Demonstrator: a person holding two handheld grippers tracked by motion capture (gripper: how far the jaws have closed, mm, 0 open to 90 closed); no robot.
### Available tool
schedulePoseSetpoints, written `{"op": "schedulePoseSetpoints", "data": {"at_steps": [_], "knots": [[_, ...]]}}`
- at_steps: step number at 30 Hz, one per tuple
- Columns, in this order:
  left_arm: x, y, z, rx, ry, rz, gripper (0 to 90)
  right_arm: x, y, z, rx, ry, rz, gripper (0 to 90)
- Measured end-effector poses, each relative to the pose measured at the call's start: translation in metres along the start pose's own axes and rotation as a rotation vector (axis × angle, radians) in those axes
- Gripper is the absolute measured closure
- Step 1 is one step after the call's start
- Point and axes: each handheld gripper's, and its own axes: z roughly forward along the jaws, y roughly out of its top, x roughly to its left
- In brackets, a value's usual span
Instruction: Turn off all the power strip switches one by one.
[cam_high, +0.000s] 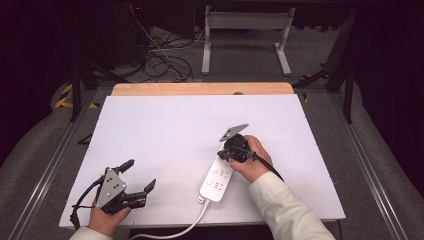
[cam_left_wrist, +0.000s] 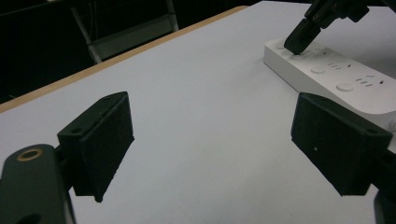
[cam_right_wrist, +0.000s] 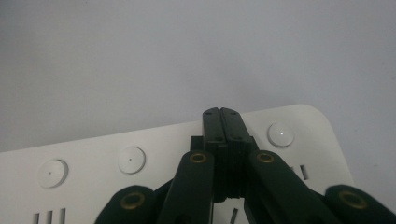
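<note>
Your surface (cam_high: 165, 130) is a white board filling the middle of the frame, with a wooden strip (cam_high: 200, 89) along its far edge. One white power strip (cam_high: 216, 179) lies flat on it, lower centre-right, its white cord (cam_high: 192, 226) trailing off the near edge.

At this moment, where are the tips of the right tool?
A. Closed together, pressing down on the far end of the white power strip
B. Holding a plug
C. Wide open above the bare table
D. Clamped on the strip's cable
A: the right tool has its jaws shut together, tips down on the power strip among its round buttons.
</note>
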Motion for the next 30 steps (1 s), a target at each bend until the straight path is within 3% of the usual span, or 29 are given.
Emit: {"op": "schedulePoseSetpoints", "data": {"at_steps": [13,27,30], "knots": [[-0.0003,0.0002,0.0005,0.002,0.002,0.012,13.8,0.0056,-0.0027,0.0014,0.008,-0.028,-0.021,90.0],[-0.0024,0.0002,0.0009,0.006,-0.003,0.006,13.8,0.0054,-0.0037,0.0007,0.012,-0.004,0.032,90.0],[-0.0024,0.0001,0.0015,0.007,-0.003,0.004,13.8,0.0078,-0.0016,0.0009,0.029,-0.018,0.02,90.0]]}}
